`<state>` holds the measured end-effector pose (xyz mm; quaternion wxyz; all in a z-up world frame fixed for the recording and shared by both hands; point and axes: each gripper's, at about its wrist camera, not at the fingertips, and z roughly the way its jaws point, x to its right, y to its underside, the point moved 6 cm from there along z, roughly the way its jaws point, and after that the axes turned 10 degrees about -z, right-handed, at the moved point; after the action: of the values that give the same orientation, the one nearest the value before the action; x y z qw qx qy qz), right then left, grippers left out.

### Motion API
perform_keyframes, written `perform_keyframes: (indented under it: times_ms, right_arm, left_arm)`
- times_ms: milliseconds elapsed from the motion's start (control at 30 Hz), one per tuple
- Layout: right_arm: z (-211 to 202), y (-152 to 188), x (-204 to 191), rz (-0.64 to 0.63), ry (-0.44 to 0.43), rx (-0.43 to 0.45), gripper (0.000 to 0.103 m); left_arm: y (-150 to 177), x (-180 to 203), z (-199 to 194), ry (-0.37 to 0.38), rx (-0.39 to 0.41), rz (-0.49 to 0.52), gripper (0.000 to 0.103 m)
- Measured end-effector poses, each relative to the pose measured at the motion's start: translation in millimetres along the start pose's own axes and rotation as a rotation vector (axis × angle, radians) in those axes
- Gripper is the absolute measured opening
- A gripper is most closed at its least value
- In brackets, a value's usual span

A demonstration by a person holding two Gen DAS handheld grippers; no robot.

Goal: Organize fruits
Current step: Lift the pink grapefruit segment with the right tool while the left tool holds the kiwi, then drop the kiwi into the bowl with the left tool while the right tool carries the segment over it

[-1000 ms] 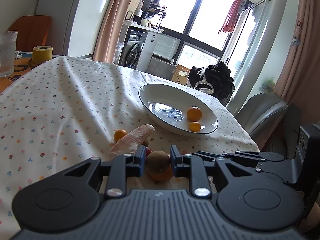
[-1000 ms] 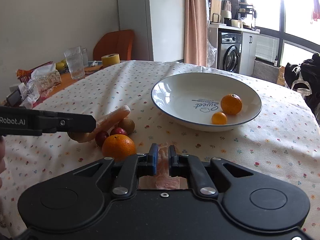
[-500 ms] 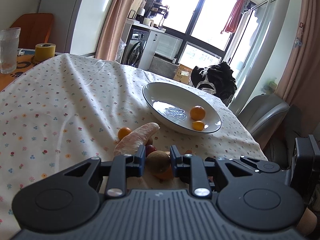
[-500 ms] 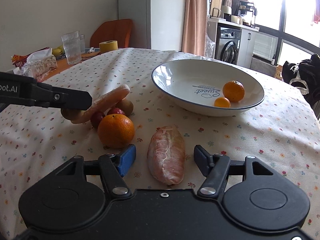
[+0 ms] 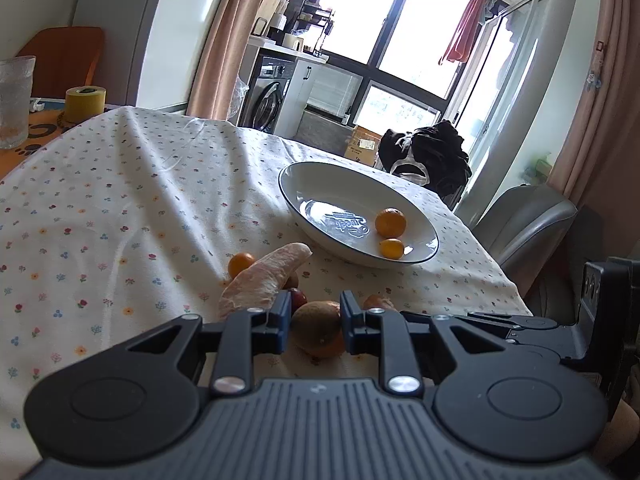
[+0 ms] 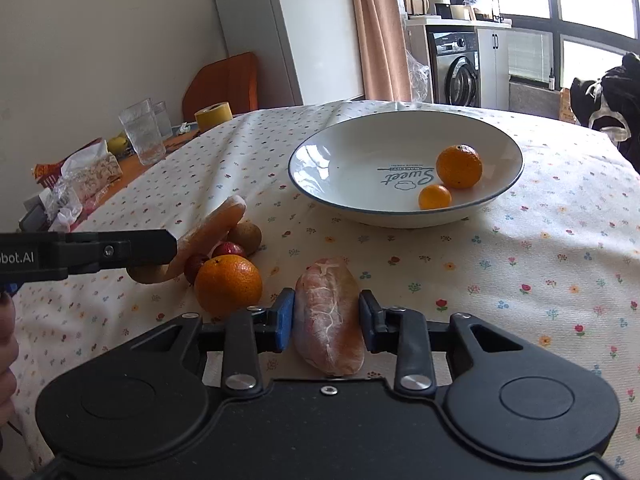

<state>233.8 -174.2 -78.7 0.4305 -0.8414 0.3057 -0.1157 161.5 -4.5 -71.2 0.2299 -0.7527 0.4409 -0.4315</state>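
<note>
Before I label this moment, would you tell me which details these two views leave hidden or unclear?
- Left wrist view: whether the left gripper squeezes the brown fruit; pad contact is unclear.
- Right wrist view: whether the right gripper touches the pomelo segment; the pads sit very close.
- Right wrist view: the near end of that segment, hidden by the gripper body.
- Right wrist view: small red fruits, half hidden behind the orange.

L tongs [image 5: 313,323] narrowly parted, low & level; R tongs [image 6: 327,321] spread wider, low, tilted slightly down.
</note>
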Motion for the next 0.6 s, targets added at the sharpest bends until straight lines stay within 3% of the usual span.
perform_keyframes:
  times_ms: [233,600]
  right_arm:
    - [-10.7,-6.3,18.6,0.098,-0.058,0.044,0.020]
    - [-17.5,-3.5,44.6,0.215,-0.095,0.093,0.019]
  left_arm:
    - [-2.1,11.2,7.8,0.011,-0.007,0.017,0.024]
    - [-0.1,34.5,23.0,0.032,-0.029,0.062,0.024]
